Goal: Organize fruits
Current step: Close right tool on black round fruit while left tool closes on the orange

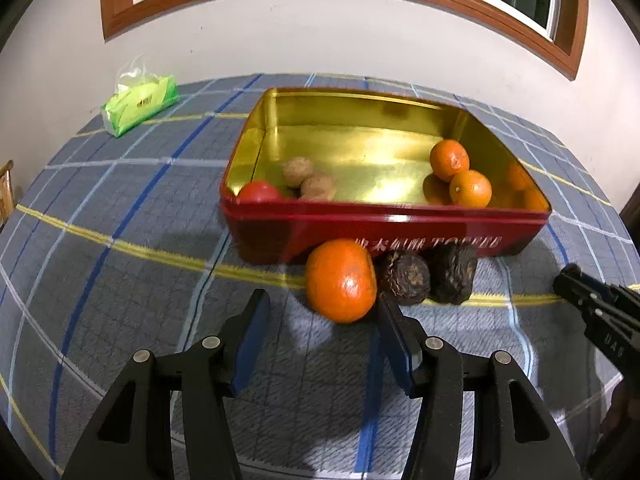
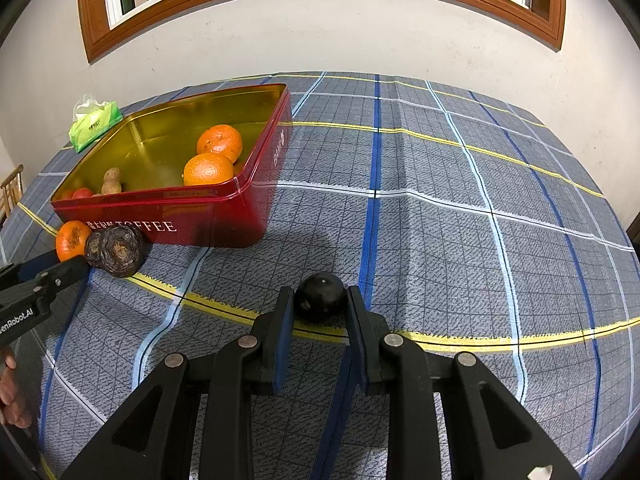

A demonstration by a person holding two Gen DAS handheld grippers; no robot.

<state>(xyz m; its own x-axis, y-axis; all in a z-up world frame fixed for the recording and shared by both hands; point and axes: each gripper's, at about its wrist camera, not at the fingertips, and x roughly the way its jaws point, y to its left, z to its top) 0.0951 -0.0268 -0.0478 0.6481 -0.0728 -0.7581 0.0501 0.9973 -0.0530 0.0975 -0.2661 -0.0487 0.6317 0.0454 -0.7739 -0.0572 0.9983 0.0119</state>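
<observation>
Plaid tablecloth (image 2: 440,240): right gripper (image 2: 320,308) grips dark fruit (image 2: 320,296) (round).

A red toffee tin (image 1: 384,228) with a gold inside sits toward the table's far left corner, holding two oranges (image 1: 460,172), two walnuts (image 1: 308,178) and a red fruit (image 1: 260,192), while another orange (image 1: 340,280), two dark wrinkled fruits (image 1: 428,276) and a black round fruit (image 2: 320,296) lie on the cloth before it.

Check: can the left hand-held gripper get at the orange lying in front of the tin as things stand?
Probably yes. The left hand-held gripper is open and empty, and the orange lies just past its fingertips on bare cloth. The dark wrinkled fruit touching its right side may crowd the right finger.
</observation>
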